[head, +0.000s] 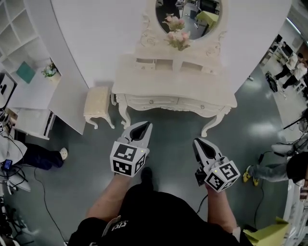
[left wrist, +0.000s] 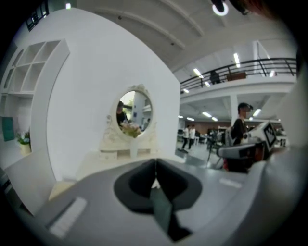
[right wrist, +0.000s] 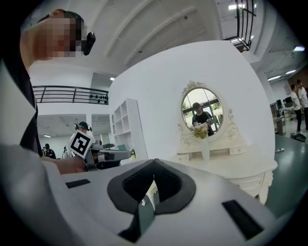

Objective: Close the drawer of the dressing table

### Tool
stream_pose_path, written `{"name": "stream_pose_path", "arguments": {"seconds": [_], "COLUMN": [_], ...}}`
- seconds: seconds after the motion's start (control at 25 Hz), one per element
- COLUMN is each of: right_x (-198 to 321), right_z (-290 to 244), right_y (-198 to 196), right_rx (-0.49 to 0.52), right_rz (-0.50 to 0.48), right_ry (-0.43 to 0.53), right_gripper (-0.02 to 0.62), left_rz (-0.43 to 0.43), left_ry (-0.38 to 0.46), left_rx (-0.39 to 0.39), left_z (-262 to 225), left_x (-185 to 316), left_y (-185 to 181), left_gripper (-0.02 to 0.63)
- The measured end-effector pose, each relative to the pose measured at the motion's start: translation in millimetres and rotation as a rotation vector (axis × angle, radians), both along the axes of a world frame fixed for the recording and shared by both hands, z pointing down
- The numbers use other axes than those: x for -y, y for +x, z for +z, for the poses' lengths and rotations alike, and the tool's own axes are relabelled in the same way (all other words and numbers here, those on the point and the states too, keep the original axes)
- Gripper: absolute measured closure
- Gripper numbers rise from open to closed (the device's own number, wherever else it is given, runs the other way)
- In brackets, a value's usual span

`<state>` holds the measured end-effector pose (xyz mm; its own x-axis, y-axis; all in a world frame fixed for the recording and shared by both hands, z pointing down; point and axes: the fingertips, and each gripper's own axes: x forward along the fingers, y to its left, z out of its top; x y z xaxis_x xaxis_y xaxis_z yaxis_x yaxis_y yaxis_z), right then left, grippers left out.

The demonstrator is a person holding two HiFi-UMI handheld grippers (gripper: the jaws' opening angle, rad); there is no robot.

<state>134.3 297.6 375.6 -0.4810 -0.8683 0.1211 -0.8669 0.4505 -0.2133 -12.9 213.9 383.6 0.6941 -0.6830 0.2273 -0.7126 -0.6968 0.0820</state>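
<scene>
Well, left gripper (head: 144, 126) and right gripper (head: 200, 143) are closed, empty. Drawer (head: 151, 101) likely light, rigid; push flat on its front.

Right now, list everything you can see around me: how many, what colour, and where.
dressing table: one, cream, against the curved white wall ahead
oval mirror: one, cream frame, at the table's back
flowers: one bunch, pink, in front of the mirror
stool: one, cream, left of the table
shelf unit: one, white, far left
bystanders: at least two, light tops, far right
left gripper: one, white and black, shut, empty, short of the table
right gripper: one, white and black, shut, empty, short of the table
</scene>
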Motion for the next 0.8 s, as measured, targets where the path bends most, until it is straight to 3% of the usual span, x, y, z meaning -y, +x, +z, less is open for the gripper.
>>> {"name": "stream_pose_path", "arguments": {"seconds": [0.28,0.48,0.8], "right_x": [102.7,135.4,205.1], "right_z": [-14.5,-10.1,1.5], "right_y": [-38.0,-44.8,-43.3], "right_rx": [-0.035,-0.043,0.022], "right_rz": [-0.042,-0.06,-0.124], "right_ry": [0.02,-0.003,-0.01], "right_gripper": [0.601,0.601,0.601], "left_rz": [0.023,0.012,-0.032], "left_ry": [-0.009,-0.008,-0.067], "left_rx": [-0.01,-0.025,0.014], "left_z": [2.3,-2.2,24.8], "left_x": [93.9,125.7,174.0], "left_y": [-13.9,-18.9,-10.0], "left_gripper": [0.594,0.594,0.594]}}
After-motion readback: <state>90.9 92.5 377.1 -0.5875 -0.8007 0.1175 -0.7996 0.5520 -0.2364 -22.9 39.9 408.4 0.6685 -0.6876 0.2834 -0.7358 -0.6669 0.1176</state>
